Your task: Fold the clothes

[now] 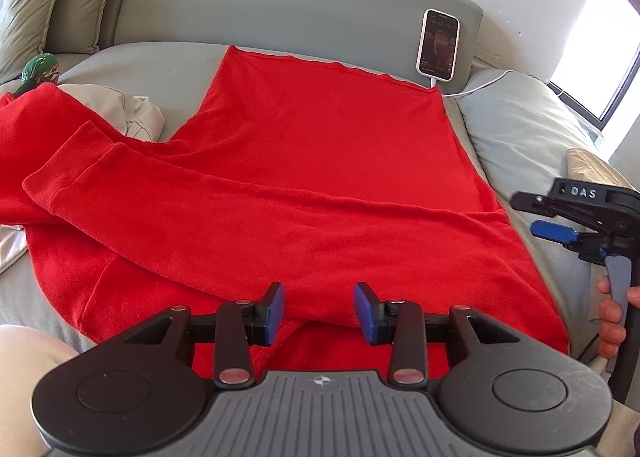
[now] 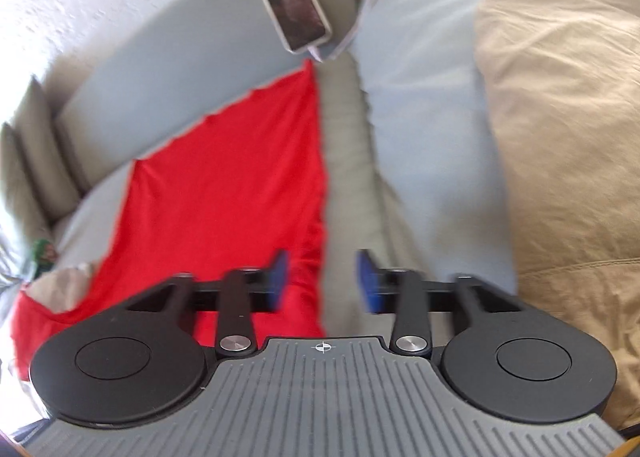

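While the red garment (image 1: 320, 161) lies spread flat on the bed (image 1: 516, 113), its long axis runs away from the person toward the headboard (image 1: 280, 5), one sleeve (image 1: 168, 193) folded across the body toward the left side. Left hand-held gripper (image 1: 319, 311): jaws spread, straddling a raised ridge of the near hem, fabric between the pads but not pinched. Right hand-held gripper (image 1: 554, 223): off the garment's right edge, just beside it, above bare sheet; jaws spread, nothing held. Judgement: left is the nearer one, already on the near edge; right must come inward to the same edge before any fold toward the headboard.

Left wrist view shows the whole layout: sleeve, hem, a pale garment (image 1: 136, 113) at the left, phone (image 1: 438, 45) propped on the headboard. Right wrist view, blurred, shows what the left misses: right hand-held gripper (image 2: 323, 281) sits over the garment's right border (image 2: 224, 193), left pad above red, right pad above sheet, with a tan pillow (image 2: 560, 137) close by
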The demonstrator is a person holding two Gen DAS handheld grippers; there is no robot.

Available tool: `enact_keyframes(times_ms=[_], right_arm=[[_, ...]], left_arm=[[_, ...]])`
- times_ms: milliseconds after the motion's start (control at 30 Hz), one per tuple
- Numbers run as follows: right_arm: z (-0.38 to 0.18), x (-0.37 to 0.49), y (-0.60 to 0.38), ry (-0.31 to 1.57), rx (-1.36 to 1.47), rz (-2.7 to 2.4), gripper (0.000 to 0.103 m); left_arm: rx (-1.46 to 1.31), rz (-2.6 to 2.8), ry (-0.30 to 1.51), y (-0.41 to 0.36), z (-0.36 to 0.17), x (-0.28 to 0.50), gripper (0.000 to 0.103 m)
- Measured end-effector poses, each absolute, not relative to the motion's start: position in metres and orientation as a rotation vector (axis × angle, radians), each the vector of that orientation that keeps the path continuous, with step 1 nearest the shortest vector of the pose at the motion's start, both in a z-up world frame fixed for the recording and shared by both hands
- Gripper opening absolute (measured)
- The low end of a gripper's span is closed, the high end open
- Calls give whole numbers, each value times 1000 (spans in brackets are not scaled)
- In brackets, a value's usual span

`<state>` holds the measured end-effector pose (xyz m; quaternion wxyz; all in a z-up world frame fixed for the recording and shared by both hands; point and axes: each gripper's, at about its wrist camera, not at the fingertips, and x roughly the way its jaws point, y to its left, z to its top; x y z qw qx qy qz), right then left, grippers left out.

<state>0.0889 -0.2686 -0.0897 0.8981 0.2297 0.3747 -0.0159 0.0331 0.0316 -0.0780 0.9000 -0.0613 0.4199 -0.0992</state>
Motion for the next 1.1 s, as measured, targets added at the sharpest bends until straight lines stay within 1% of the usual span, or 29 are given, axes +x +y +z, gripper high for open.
enact_keyframes(times_ms=[100, 133, 167, 267, 400, 467, 500, 533, 567, 600, 633, 733, 800, 967, 1100], right_arm=[[-98, 99, -252, 842, 397, -32, 51], [-102, 102, -247, 868, 364, -42, 35], [-105, 103, -244, 879, 338, -48, 5], [-104, 101, -242, 855, 295, -85, 4], [-112, 102, -257, 886, 347, -133, 4], [-108, 101, -257, 891, 333, -112, 6], [-104, 100, -259, 891, 347, -111, 12], [-99, 96, -263, 888, 371, -120, 22], [-93, 89, -267, 878, 395, -129, 40], [-88, 82, -272, 866, 419, -137, 46], [-81, 75, -276, 855, 433, -144, 49], [-73, 50, -289, 854, 505, -123, 49], [-78, 34, -296, 883, 581, -87, 49], [-105, -1, -300, 947, 701, -54, 49], [-120, -19, -305, 913, 827, -17, 47]], left_arm=[[-114, -207, 861, 31, -75, 29, 38], [-112, -205, 860, 31, -74, 29, 38], [-110, -203, 860, 31, -74, 28, 38], [-115, -195, 866, 34, -76, 27, 38], [-123, -184, 872, 38, -77, 27, 38], [-125, -183, 873, 39, -77, 26, 38], [-128, -181, 873, 39, -77, 26, 38], [-129, -179, 873, 40, -77, 26, 38], [-129, -178, 871, 40, -77, 25, 38], [-129, -175, 866, 41, -76, 24, 39], [-130, -172, 861, 41, -75, 24, 39], [-149, -170, 856, 46, -73, 23, 39], [-155, -168, 857, 46, -72, 23, 39], [-156, -176, 855, 46, -71, 18, 39], [-159, -179, 857, 45, -70, 15, 39]])
